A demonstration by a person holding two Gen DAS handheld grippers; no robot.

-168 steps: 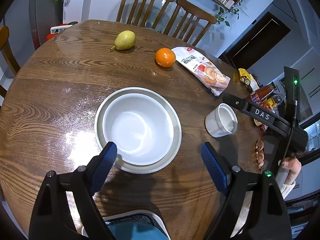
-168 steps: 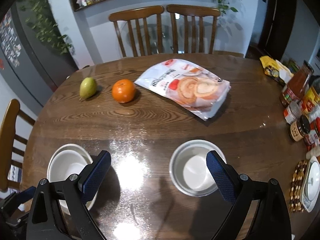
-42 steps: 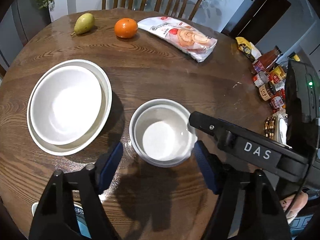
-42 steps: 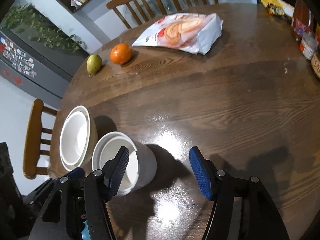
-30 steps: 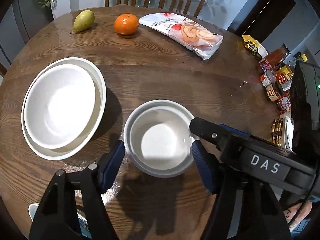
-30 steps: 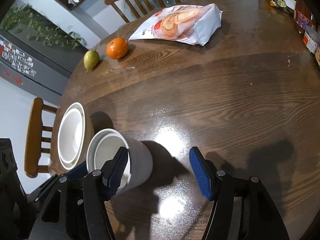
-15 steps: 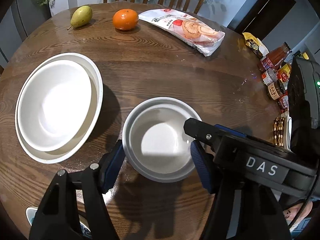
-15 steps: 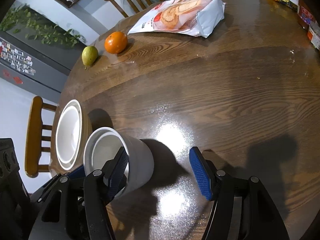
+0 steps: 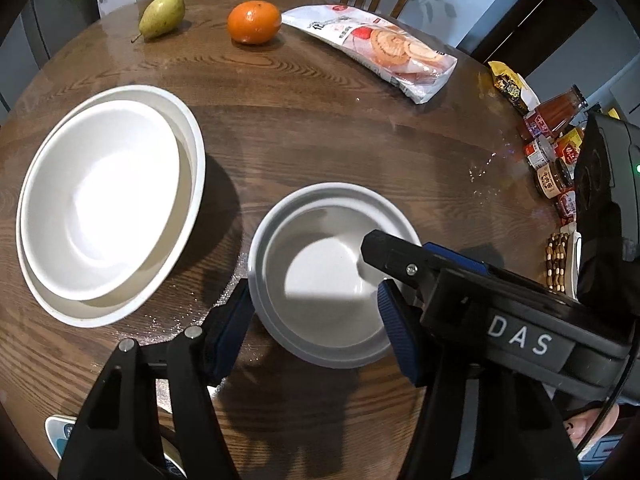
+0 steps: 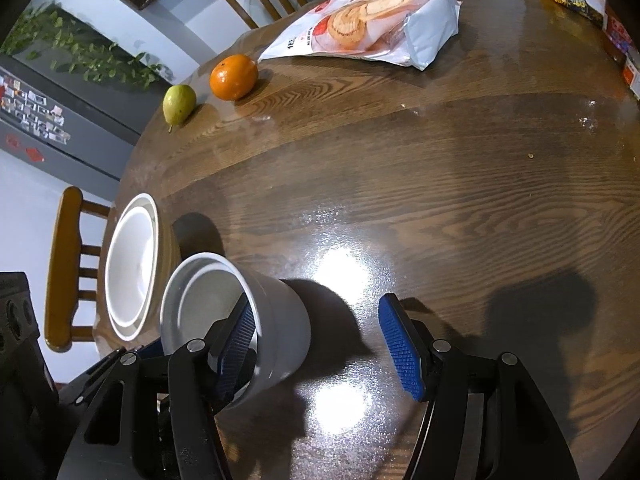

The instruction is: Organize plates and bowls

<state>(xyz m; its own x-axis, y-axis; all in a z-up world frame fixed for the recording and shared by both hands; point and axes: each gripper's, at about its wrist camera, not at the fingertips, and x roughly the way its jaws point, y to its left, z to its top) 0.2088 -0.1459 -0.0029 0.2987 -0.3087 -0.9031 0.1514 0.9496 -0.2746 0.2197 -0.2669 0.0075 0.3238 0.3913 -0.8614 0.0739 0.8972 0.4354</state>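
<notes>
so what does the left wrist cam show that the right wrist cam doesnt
Only the left wrist view: the sauce bottle and jars at the table's right edge, a bead string, and the left claw closing around the small grey bowl.

Only the right wrist view: the fridge with magnets, the side chair, and the small bowl's outer wall.

Both: pear, orange, snack bag, stacked white bowls.

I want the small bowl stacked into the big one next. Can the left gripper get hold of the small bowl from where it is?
Probably yes: the left gripper straddles the small bowl, jaws closing, though the right gripper's finger crowds the rim.
</notes>
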